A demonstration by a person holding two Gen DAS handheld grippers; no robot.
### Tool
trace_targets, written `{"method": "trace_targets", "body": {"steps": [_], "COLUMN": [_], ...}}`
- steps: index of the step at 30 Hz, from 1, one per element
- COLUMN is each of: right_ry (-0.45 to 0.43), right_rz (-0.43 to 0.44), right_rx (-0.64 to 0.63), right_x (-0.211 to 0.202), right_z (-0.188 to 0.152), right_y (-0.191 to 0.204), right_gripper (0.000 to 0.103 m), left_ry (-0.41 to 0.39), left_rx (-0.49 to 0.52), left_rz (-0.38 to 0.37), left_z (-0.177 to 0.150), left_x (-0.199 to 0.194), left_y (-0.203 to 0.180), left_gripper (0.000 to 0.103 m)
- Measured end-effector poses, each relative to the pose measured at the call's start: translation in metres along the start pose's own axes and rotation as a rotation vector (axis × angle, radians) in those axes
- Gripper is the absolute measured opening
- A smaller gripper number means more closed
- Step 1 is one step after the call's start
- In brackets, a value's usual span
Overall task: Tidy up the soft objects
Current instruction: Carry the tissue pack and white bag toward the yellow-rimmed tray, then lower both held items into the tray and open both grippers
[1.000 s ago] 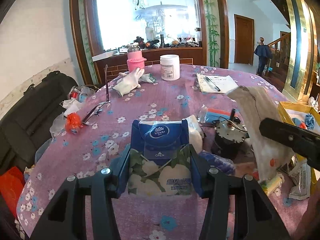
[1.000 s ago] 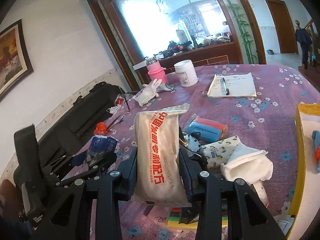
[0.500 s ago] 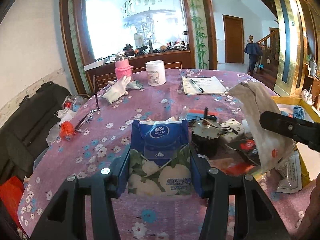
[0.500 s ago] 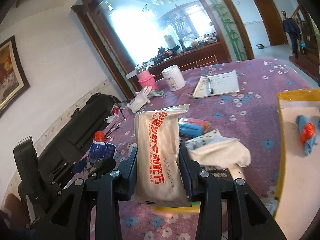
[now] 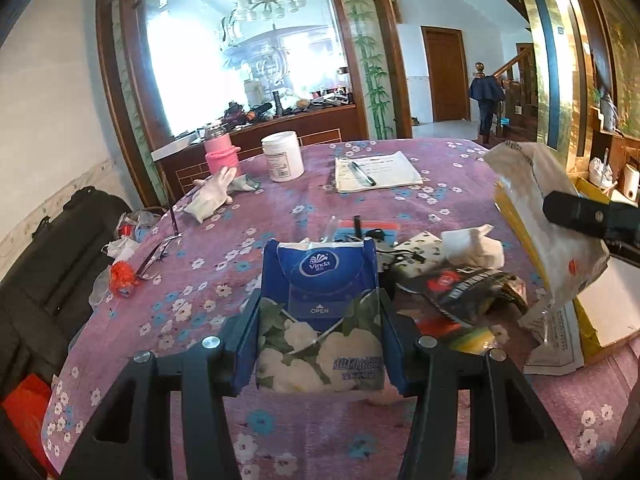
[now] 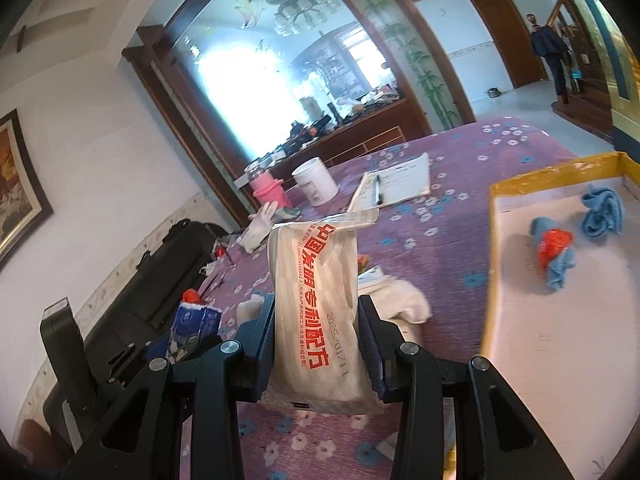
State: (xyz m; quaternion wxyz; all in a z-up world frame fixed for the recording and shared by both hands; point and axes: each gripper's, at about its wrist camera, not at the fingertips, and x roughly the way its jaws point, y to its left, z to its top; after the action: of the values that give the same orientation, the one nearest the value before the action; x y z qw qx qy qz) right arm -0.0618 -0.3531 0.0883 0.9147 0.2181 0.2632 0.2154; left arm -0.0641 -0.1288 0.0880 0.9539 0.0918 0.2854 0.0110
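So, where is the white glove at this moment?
In the left wrist view the white glove lies on the far left part of the table, just in front of the pink bottle and left of the white jar.

setting: lived-in home dining room. evidence: round table under a purple floral tablecloth [image 5: 280, 216]; large arched glass partition [image 5: 240, 52] in dark wood with painted bamboo, a chandelier [image 5: 272, 0] showing in it; cluttered wooden sideboard [image 5: 288, 120]; framed painting [image 6: 16, 176] on a white wall; wooden door [image 5: 446, 74] and stair railing [image 5: 516, 60]. tabletop holds household odds: pink flask [image 5: 220, 152], white jar [image 5: 282, 156], notepad with pen [image 5: 376, 170].
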Motion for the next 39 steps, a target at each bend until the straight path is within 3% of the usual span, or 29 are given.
{"method": "trace_targets", "body": {"steps": [10,16,20,26,33,39], "right_ry": [-0.119,-0.151,-0.149,-0.141,-0.155,-0.137], "right_rz": [-0.109,-0.214,-0.309,-0.401,-0.458,-0.471], "right_rx": [0.098,0.222,0.289,0.333,0.341,0.320], "right_x": [-0.047,-0.072,-0.081,-0.087,-0.094,-0.091], "right_z": [0.016,0.019,0.020,0.020,0.017,0.018], "right_y": [-0.056,-0.110,-0.137,-0.155,-0.159,-0.155], "right_gripper": [0.042,0.042,0.042,0.042,0.042,0.047], "left_ry": [-0.024,-0.039,-0.030,0.079,0.226,0.240], "left_rx": [0.096,0.163,0.193,0.212,0.213,0.248], "left_rz": [-0.030,-0.105,-0.195,-0.410,-0.526,-0.536], "left_z": [0.009,0.019,0.029,0.050,0.039,0.026], "left_x": [-0.010,-0.016,-0.017,0.002,0.036,0.041], "left_y": [-0.042,-0.087,-0.122,-0.180,-0.225,-0.240], "left_gripper": [0.051,0.051,0.051,0.051,0.051,0.052]}}
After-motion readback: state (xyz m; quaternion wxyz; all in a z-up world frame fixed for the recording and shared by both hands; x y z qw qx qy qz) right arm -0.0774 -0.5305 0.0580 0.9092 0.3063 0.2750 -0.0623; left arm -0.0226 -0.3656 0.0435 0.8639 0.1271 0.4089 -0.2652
